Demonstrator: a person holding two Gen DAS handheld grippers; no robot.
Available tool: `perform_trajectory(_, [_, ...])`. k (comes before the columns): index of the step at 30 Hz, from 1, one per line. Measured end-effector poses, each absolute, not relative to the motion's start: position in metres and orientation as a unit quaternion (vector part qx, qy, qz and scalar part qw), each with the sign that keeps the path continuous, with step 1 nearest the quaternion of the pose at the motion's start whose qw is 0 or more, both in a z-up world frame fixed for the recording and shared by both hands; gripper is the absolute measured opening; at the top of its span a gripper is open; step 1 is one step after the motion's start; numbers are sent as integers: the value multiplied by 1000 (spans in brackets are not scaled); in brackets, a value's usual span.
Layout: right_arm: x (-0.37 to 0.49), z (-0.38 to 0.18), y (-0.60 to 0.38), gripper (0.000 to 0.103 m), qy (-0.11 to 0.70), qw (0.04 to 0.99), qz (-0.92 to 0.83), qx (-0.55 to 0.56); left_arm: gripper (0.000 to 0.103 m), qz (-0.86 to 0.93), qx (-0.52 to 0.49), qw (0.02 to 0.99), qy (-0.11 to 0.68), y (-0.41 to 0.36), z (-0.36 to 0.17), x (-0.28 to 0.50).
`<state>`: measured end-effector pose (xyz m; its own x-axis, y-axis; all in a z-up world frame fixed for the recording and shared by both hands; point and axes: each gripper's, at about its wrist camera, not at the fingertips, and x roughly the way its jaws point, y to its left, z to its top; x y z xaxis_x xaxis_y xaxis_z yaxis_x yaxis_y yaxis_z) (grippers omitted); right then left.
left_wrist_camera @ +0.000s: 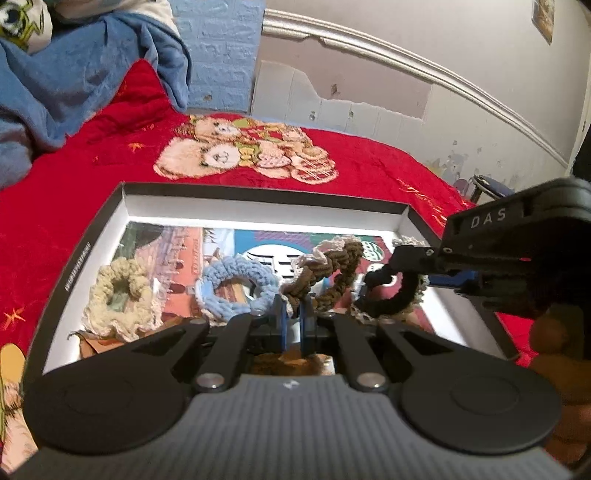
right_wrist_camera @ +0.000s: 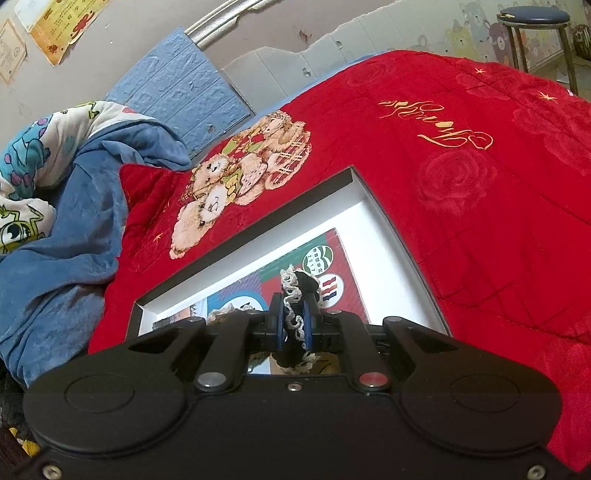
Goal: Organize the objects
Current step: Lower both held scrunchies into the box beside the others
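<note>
A shallow black box (left_wrist_camera: pixel 258 194) with white inner walls lies on the red blanket; it also shows in the right wrist view (right_wrist_camera: pixel 373 192). Inside lie a cream scrunchie (left_wrist_camera: pixel 122 295) and a light blue scrunchie (left_wrist_camera: pixel 236 291). My left gripper (left_wrist_camera: pixel 294 314) is shut on a brown scrunchie (left_wrist_camera: pixel 328 273) with a cream edge, over the box. My right gripper (right_wrist_camera: pixel 294 321) is shut on a black scrunchie (right_wrist_camera: pixel 306 282) with a white lace edge; in the left wrist view the gripper (left_wrist_camera: pixel 373 284) holds this scrunchie (left_wrist_camera: pixel 399 302) over the box's right side.
The red blanket (right_wrist_camera: pixel 480 221) with a teddy bear print (left_wrist_camera: pixel 243 151) covers the bed. A rumpled blue blanket (right_wrist_camera: pixel 66 229) lies at the left. A wall (left_wrist_camera: pixel 369 81) runs behind the bed. A stool (right_wrist_camera: pixel 535 22) stands at the far right.
</note>
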<state>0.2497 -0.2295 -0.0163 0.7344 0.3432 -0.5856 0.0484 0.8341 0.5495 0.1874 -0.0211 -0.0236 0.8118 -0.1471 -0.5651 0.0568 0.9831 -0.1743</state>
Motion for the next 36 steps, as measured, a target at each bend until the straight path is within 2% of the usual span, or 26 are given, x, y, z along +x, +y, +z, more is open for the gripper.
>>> perform_trajectory(14, [249, -14, -234, 11, 351, 889, 85, 281, 8, -78, -129, 929, 339, -11, -22, 195])
perform_trajectory(22, [249, -15, -234, 11, 352, 889, 88, 281, 10, -67, -121, 930, 341, -9, -23, 196])
perform_trajectory(27, [250, -16, -232, 11, 356, 888, 89, 278, 16, -66, -115, 932, 338, -11, -23, 195])
perform_trajectory(31, [251, -16, -232, 11, 359, 887, 89, 277, 32, -66, -111, 933, 335, -12, -22, 194])
perform_trajectory(36, [251, -17, -232, 11, 364, 887, 83, 272, 36, -67, -112, 934, 333, -12, -20, 194])
